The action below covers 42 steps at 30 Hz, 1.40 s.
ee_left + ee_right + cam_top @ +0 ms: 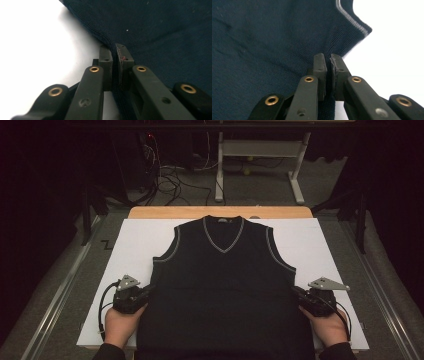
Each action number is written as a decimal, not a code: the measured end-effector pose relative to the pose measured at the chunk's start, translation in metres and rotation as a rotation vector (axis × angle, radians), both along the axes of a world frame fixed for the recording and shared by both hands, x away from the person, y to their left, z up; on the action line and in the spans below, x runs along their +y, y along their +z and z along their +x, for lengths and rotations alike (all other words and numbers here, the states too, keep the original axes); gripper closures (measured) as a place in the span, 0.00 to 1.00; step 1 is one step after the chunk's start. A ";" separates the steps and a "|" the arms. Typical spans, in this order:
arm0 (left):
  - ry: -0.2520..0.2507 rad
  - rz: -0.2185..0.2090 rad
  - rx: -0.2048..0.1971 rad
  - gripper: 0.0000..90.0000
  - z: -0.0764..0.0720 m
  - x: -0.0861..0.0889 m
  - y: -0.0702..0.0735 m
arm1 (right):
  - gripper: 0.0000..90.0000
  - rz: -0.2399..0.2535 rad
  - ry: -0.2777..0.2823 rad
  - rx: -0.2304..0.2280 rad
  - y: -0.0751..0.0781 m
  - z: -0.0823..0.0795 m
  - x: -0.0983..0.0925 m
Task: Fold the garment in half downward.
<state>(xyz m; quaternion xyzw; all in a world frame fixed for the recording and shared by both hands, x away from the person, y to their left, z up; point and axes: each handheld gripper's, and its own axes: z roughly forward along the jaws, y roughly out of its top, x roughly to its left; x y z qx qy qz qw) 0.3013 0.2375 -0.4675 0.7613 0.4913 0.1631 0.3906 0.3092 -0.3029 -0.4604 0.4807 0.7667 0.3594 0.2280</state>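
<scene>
A dark navy knitted vest point(225, 275) with grey trim at the V-neck and armholes lies flat, front up, on a white sheet point(135, 240). My left gripper point(148, 290) is at the vest's left side seam, below the armhole, and is shut on that edge of the vest point(160, 35); a fold of the knit is pinched between its pads point(105, 57). At the right side seam my right gripper point(296, 293) is likewise shut on the vest point(262, 47) edge, its pads point(320, 65) pressed on the fabric under the grey-trimmed armhole.
The white sheet covers a wooden table point(165, 212) whose far edge shows beyond the collar. Bare sheet lies left and right of the vest. Metal rails point(60, 295) run along both sides of the table. Cables and a desk frame point(260, 150) stand on the floor behind.
</scene>
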 end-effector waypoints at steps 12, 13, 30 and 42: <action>-0.015 -0.044 -0.031 0.89 -0.009 0.010 0.008 | 0.94 0.029 -0.012 -0.070 0.010 -0.010 -0.008; -0.017 -0.047 -0.033 0.89 -0.010 0.010 0.008 | 0.94 0.027 -0.007 -0.079 0.010 -0.011 -0.009; -0.105 -0.026 -0.006 0.89 -0.053 0.011 0.012 | 0.94 0.029 0.015 -0.085 0.014 -0.047 -0.022; -0.127 -0.003 0.032 0.89 -0.066 0.015 0.007 | 0.94 -0.002 0.060 -0.069 0.010 -0.071 -0.025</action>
